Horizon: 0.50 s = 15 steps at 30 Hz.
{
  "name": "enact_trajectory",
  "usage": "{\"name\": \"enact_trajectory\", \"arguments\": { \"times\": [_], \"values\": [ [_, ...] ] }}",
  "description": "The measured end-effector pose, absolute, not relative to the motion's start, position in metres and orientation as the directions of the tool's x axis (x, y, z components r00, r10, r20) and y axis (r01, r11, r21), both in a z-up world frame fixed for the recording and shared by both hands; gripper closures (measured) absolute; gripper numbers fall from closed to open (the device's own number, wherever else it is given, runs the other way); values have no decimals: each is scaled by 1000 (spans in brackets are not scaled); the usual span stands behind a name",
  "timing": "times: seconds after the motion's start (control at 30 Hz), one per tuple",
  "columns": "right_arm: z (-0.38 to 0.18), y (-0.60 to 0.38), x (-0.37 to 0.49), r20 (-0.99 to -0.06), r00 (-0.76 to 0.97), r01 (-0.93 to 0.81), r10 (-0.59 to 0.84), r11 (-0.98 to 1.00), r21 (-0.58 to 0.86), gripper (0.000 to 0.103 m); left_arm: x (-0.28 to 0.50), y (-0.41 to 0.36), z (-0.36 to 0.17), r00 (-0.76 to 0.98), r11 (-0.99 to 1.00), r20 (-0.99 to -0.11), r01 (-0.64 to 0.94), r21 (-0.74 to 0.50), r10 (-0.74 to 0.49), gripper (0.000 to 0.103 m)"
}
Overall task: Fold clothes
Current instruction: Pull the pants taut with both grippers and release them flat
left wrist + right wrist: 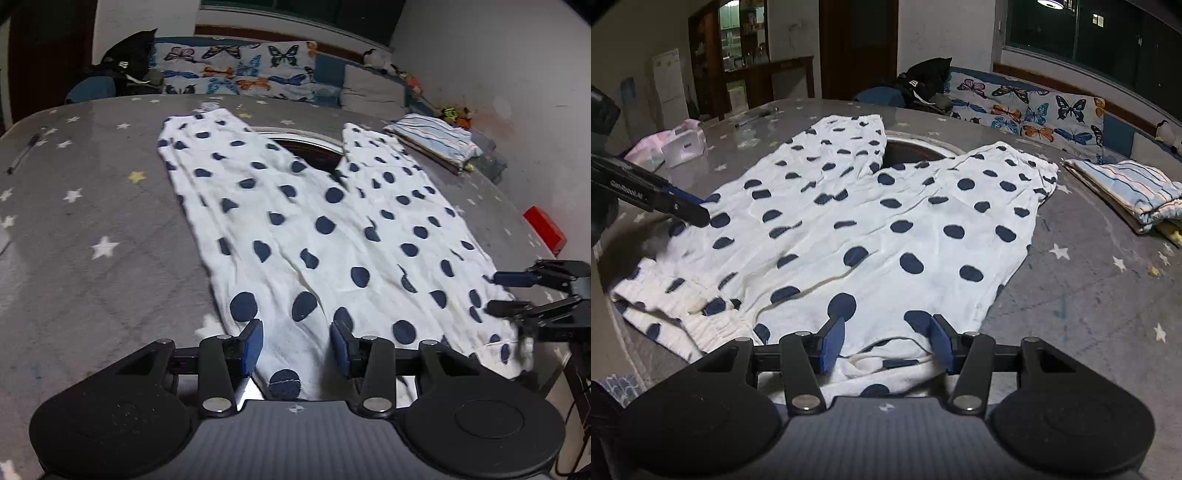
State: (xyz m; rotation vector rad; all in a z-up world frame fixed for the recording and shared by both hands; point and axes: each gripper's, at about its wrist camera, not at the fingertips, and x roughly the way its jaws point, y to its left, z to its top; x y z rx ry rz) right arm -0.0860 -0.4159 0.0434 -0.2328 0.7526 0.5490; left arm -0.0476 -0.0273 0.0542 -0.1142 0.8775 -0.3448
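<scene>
The polka-dot trousers [317, 236] lie spread flat across the worktop [92, 206], waistband at its near edge. The left gripper [297, 345] and right gripper [888, 341] stand part open over the waistband, gripping nothing.

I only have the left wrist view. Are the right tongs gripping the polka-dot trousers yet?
Observer: No. The right tongs stand open. The near edge of the polka-dot trousers lies between the pads, unpinched.
Operator: Anything on the table beyond my left edge?
Observer: Yes, a pink-and-white pack sits on the table at its far left, clear of the trousers.
</scene>
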Motion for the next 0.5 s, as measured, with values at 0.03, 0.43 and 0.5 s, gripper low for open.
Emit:
{"name": "enact_trajectory", "arguments": {
  "times": [0.03, 0.43, 0.5],
  "values": [
    [46, -417, -86, -698, 601, -549, 390, 836, -6, 50, -48, -26, 56, 590, 938, -731, 249, -240, -344, 59],
    [37, -413, -78, -708, 598, -533, 376, 846, 0, 40, 5, -32, 57, 655, 950, -688, 194, -247, -312, 58],
    [36, -415, -78, -710, 597, -530, 375, 848, 2, 39, 16, -27, 49, 650, 963, -711, 160, -217, -268, 59]
  ]
}}
